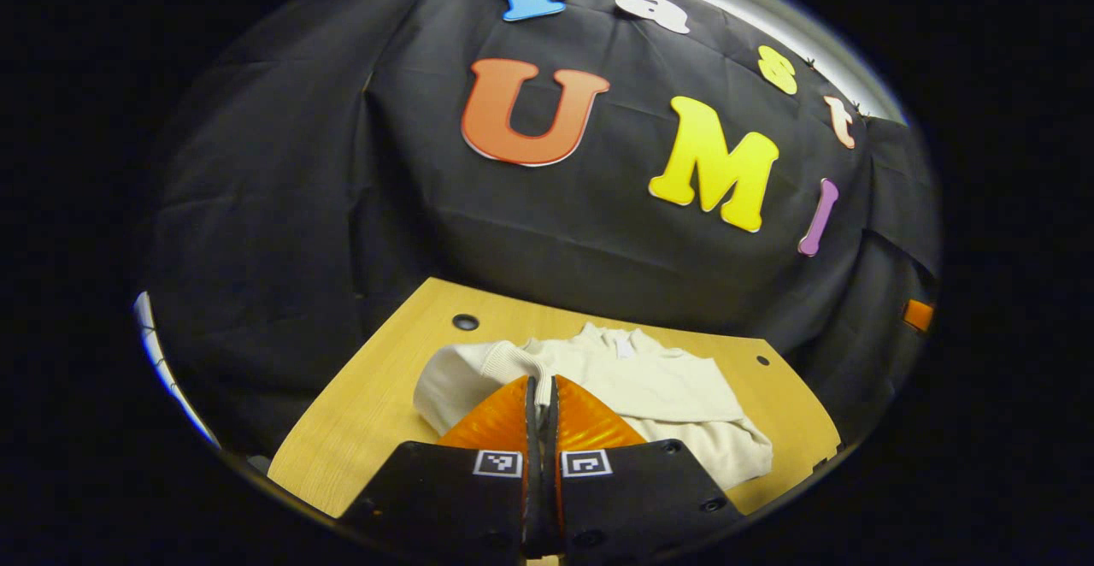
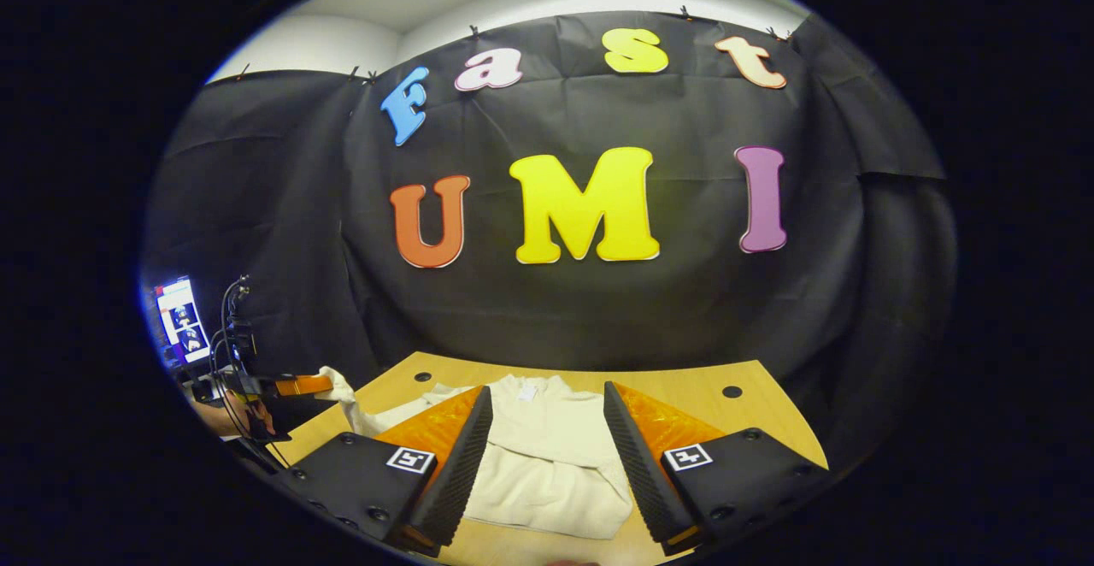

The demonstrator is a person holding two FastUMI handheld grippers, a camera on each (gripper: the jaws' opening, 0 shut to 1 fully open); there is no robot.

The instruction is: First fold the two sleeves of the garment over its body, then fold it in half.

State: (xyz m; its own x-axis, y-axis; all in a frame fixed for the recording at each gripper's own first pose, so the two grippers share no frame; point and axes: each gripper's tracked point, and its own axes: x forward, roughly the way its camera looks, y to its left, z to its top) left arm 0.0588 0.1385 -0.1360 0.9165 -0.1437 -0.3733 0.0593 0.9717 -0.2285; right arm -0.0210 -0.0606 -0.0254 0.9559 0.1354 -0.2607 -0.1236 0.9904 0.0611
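Item, left gripper [image 1: 540, 382]: hanging low over the near edge of the garment, fingers lying together with only a thin slit between them; in the right gripper view this gripper [image 2: 301, 386] is showing far left with a sleeve [image 2: 342, 395] trailing up to its tip, so it is judged to be pinching that cuff, though the pinch itself is too small to confirm.

Item, garment [image 1: 615, 378]: cream knit sweater lying flat on the wooden table [image 1: 359, 429], collar pointing toward the booth wall; in the left gripper view its sleeve [image 1: 466, 378] is bulging up at the left side, just beside the fingertips; the opposite sleeve [image 1: 726, 451] is lying across the lower body, appearing already folded in.

Item, right gripper [image 2: 547, 429]: hovering above the sweater's body with fingers spread wide, gripping nothing; cloth is showing between them.

Item, progress: one sleeve appearing done; the other seemingly being carried over the body, not yet laid; the half fold is remaining undone.

Item, person's hand [image 2: 224, 416]: gripping the far gripper's handle at the left margin.
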